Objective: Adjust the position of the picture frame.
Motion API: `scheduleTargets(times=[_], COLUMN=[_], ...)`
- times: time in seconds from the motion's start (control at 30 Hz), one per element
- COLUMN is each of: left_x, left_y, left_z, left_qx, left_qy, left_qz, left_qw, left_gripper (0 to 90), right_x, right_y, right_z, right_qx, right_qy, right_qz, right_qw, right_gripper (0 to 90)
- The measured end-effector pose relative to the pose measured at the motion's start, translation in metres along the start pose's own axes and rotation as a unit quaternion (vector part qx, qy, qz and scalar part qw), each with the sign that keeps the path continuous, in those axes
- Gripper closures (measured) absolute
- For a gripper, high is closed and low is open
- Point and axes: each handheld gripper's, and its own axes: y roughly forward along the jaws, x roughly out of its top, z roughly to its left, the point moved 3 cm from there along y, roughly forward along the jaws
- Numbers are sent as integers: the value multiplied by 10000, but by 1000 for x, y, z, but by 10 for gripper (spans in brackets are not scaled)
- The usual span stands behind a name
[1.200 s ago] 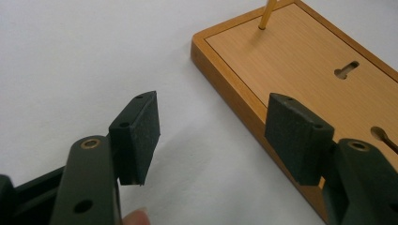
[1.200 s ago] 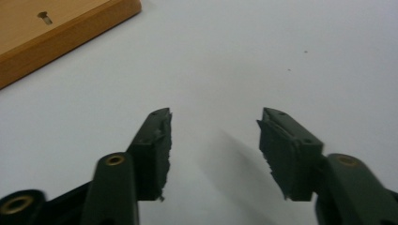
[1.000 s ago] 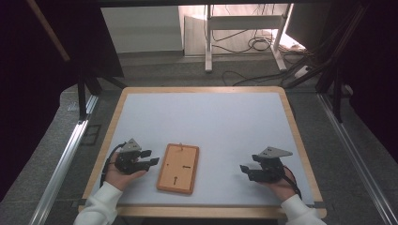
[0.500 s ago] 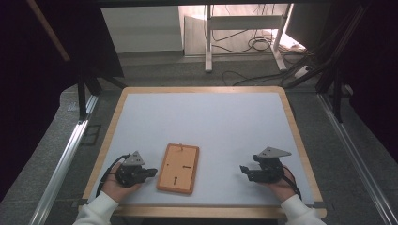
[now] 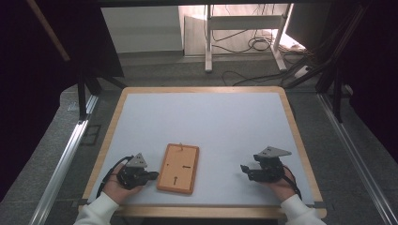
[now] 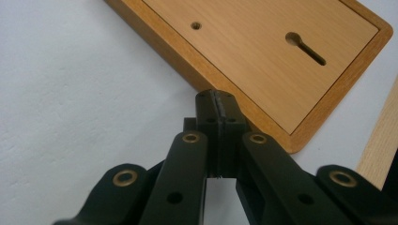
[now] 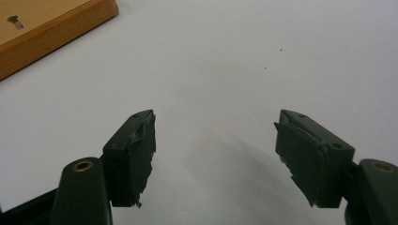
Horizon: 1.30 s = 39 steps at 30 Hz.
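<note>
- The table point(image 5: 141, 122), a pale blue-grey top inside a light wooden rim, takes up the middle of the high view; grey floor lies around it, with a metal rail point(image 5: 61, 164) along its 9 o'clock side.
- Beyond the table's 12 o'clock edge stands a white frame point(image 5: 209, 37) with dark cables point(image 5: 256, 44) on the floor beside it.
- The wooden board point(image 5: 178, 168) lies flat on the table near its 6 o'clock edge, a little toward 7 o'clock of the centre. It is a rectangle with a raised border, a keyhole slot point(image 6: 305, 47) and a small round hole point(image 6: 196, 25) in its sunken face. Nothing lies on it.
- The right gripper point(image 5: 245, 169) rests at 3 o'clock of the board, well apart from it, held in the person's right hand point(image 5: 281, 185). Its jaws stand wide apart with bare table between them.
- The left gripper point(image 5: 154, 175) sits at 9 o'clock of the board, in the person's left hand point(image 5: 117, 187). Its jaws are pressed together with nothing between them, having just been closing. In the left gripper view their tips come up against the board's near border; whether they touch it I cannot tell.
- Bare table lies between each gripper and the board.
</note>
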Motion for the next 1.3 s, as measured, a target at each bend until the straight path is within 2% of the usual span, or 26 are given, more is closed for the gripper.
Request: scheduleTargets(times=[0.5, 0.77, 0.97, 1.07, 1.1, 1.2, 1.3], left_x=[1, 6, 7, 8, 10, 12, 13], left_y=[2, 7, 9, 8, 5, 0, -1], left_z=[-3, -10, -10, -9, -8, -4, -2], left_qx=[-86, -220, -306, -295, -168, 19, 141], left_qy=[-84, 37, -70, -26, 26, -38, -45], left_qz=[-92, -70, -147, -142, -217, -434, -535], left_qw=[9999, 9997, 9994, 9995, 9996, 9991, 9985], left_gripper=[900, 900, 900, 900, 900, 900, 898], right_x=[0, 0, 0, 0, 0, 0, 0], right_y=[1, 1, 2, 1, 1, -1, 0], right_z=[-1, 0, 0, -1, 0, 0, 1], right_qx=[-26, -28, -10, -30, -32, -15, 1], right_qy=[9, -3, -5, 7, -1, -11, -28], right_qz=[16, 47, 43, 31, 14, -6, -13], right_qw=[10000, 10000, 10000, 10000, 10000, 10000, 10000], right_gripper=[290, 288, 288, 288, 288, 288, 288])
